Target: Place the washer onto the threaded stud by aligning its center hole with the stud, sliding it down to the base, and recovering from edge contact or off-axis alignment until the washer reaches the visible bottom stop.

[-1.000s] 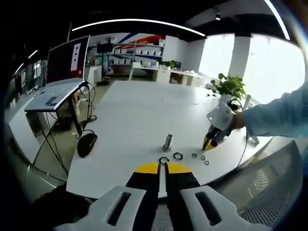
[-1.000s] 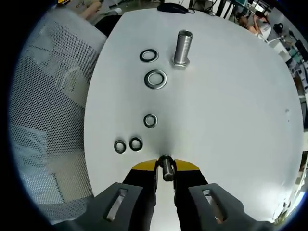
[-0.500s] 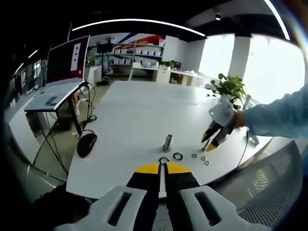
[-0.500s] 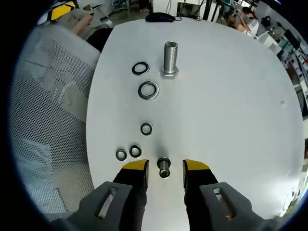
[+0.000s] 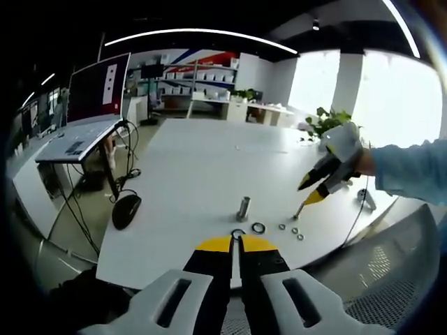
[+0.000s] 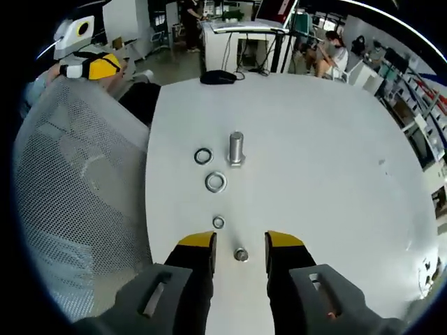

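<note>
Right gripper (image 6: pixel 239 246) has released the small stud (image 6: pixel 241 255), which now stands free on the table (image 6: pixel 328 181) between its wide-open jaws, and has lifted away. Left gripper (image 5: pixel 236 243) stays closed, empty. Washer (image 6: pixel 216 182) lies near the large stud (image 6: pixel 236 148); placement not begun.

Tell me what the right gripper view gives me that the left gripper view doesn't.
The right gripper view looks down on the right gripper, jaws open either side of a small bolt standing on the table; people sit far behind.

The left gripper view adds the laptop, a potted plant, the person's sleeve and the left gripper, shut.

Both share the table, the threaded stud, the two larger washers beside it and the mouse.
</note>
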A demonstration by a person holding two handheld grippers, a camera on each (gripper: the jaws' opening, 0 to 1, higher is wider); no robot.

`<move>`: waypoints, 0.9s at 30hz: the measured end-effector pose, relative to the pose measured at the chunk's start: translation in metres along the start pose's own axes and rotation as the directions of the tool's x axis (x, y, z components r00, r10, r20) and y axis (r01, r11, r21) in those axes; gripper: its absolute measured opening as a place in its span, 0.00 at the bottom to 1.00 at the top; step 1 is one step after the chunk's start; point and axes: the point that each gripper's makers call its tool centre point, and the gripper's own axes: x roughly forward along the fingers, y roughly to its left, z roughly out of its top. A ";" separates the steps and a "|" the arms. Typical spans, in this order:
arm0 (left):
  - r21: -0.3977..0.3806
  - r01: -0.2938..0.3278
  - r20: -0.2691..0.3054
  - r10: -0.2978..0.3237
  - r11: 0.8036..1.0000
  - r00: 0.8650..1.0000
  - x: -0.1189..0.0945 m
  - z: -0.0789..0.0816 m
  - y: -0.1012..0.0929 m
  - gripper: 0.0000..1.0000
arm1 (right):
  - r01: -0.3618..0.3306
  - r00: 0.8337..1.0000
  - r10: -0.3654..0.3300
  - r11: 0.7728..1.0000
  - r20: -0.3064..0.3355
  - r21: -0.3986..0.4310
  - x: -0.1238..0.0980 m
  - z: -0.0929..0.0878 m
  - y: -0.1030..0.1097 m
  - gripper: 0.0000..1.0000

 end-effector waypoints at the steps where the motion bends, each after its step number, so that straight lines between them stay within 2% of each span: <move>1: 0.000 -0.001 0.000 0.001 1.000 1.000 0.000 0.000 0.000 0.00 | 0.004 1.000 -0.005 1.000 0.014 0.009 -0.003 0.002 0.000 0.29; 6: -0.002 -0.004 0.007 0.004 1.000 1.000 -0.001 0.001 0.000 0.00 | -0.017 0.993 0.005 0.995 0.115 0.095 -0.020 0.016 0.006 0.29; 10: 0.001 -0.007 -0.015 0.007 1.000 1.000 0.000 -0.003 0.000 0.00 | -0.010 0.989 -0.006 0.994 0.145 0.108 -0.031 0.019 0.010 0.29; 15: 0.002 -0.009 -0.008 0.009 1.000 1.000 0.000 -0.002 0.000 0.00 | -0.010 0.982 -0.017 0.990 0.188 0.141 -0.041 0.022 0.014 0.29; 17: 0.006 -0.009 -0.013 0.009 1.000 1.000 0.000 -0.002 0.000 0.00 | -0.010 0.979 -0.021 0.988 0.201 0.153 -0.044 0.022 0.014 0.29; 20: -0.005 0.002 0.021 -0.002 1.000 1.000 -0.001 0.003 -0.002 0.00 | -0.005 0.977 -0.028 0.988 0.212 0.152 -0.046 0.018 0.018 0.29; 23: 0.012 0.000 -0.013 0.000 1.000 1.000 0.000 -0.002 -0.003 0.00 | -0.006 0.978 -0.025 0.989 0.206 0.151 -0.046 0.011 0.022 0.29; 27: 0.013 0.004 -0.010 -0.003 1.000 1.000 0.000 -0.002 -0.003 0.00 | -0.016 0.980 -0.016 0.987 0.196 0.162 -0.044 0.003 0.026 0.29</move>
